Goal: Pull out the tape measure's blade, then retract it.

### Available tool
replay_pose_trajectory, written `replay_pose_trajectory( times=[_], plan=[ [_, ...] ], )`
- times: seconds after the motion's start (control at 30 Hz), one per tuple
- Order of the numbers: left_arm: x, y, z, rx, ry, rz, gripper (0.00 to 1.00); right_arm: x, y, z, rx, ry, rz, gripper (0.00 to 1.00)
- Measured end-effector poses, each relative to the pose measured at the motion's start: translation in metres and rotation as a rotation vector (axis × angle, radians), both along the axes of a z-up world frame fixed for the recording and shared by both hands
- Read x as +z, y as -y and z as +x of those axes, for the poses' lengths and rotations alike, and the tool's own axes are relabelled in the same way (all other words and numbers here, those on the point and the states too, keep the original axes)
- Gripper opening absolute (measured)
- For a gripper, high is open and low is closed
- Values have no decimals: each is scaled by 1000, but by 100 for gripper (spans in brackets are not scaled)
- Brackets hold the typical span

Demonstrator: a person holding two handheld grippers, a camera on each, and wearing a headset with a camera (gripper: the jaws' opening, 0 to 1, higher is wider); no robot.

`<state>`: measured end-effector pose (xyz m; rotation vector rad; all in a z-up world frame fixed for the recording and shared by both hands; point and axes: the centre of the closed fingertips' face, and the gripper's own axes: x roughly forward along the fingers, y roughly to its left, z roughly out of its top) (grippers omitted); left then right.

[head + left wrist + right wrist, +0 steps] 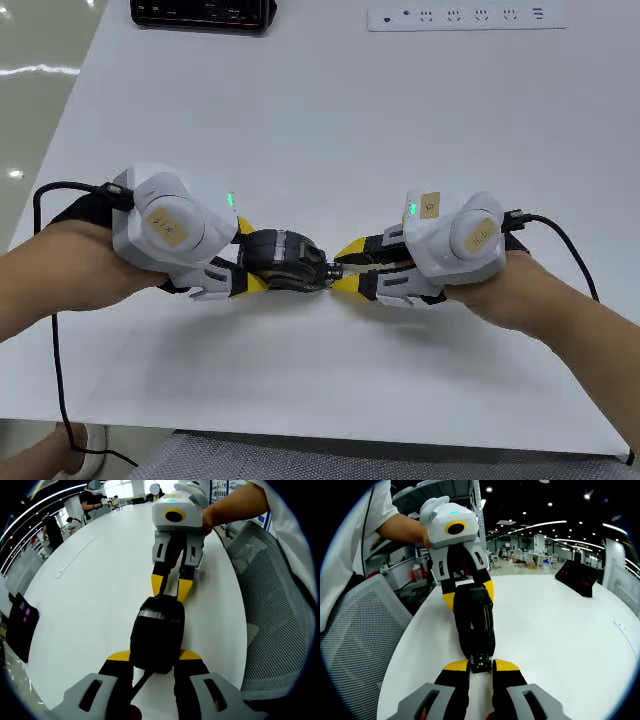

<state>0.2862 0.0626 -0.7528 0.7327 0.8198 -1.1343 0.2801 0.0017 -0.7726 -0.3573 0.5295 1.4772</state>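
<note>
A black tape measure [282, 259] is held just above the white table [330, 120] between the two grippers. My left gripper [244, 254] is shut on its case [157, 632], yellow fingertips pressing both sides. My right gripper [347, 268] faces it from the right and is shut on the blade's end hook [480, 662], right at the case mouth. Hardly any blade is out. In the right gripper view the case [475, 620] lies straight ahead with the left gripper [468, 594] behind it; in the left gripper view the right gripper [171, 586] is beyond the case.
A black device [204, 12] and a white power strip [466, 18] lie at the table's far edge. A grey mesh chair [270, 615] stands by the near edge. Black cables [55, 330] trail from both grippers. People stand far off in the room.
</note>
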Motion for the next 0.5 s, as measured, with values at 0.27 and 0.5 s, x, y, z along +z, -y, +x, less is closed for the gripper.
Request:
replay_pose_trajectory(
  times=[0.27,0.5],
  plan=[
    [-1,-1,1,0,2,1,25,-1,-3,0,10,2,2,13],
    [-1,-1,1,-4,4,3,25,-2,-4,0,22,8,4,13]
  ],
)
